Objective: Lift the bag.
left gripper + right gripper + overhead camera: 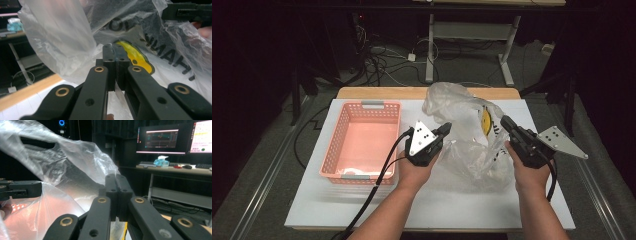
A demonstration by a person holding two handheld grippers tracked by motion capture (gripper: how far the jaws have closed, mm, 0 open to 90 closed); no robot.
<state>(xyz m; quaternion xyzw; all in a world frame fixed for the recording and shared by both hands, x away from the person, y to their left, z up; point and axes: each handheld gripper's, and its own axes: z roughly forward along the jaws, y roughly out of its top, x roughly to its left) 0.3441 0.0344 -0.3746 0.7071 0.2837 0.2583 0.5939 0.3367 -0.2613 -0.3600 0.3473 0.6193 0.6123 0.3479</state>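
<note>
At the table's near edge, two forearms reach in. Just ahead, the left gripper [443, 131] pinches the clear plastic bag [472, 145] with jaws fully closed on its film; at three o'clock, the right gripper [507, 122] grips it likewise. At nine o'clock sits the pink basket [362, 137]. Farther off stand desk legs.

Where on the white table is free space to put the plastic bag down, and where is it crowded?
Free: the front strip of the white table between the forearms, and the right edge beyond the right gripper. Crowded: the middle, where the plastic bag hangs between both grippers, with the left gripper close to the pink basket.
</note>
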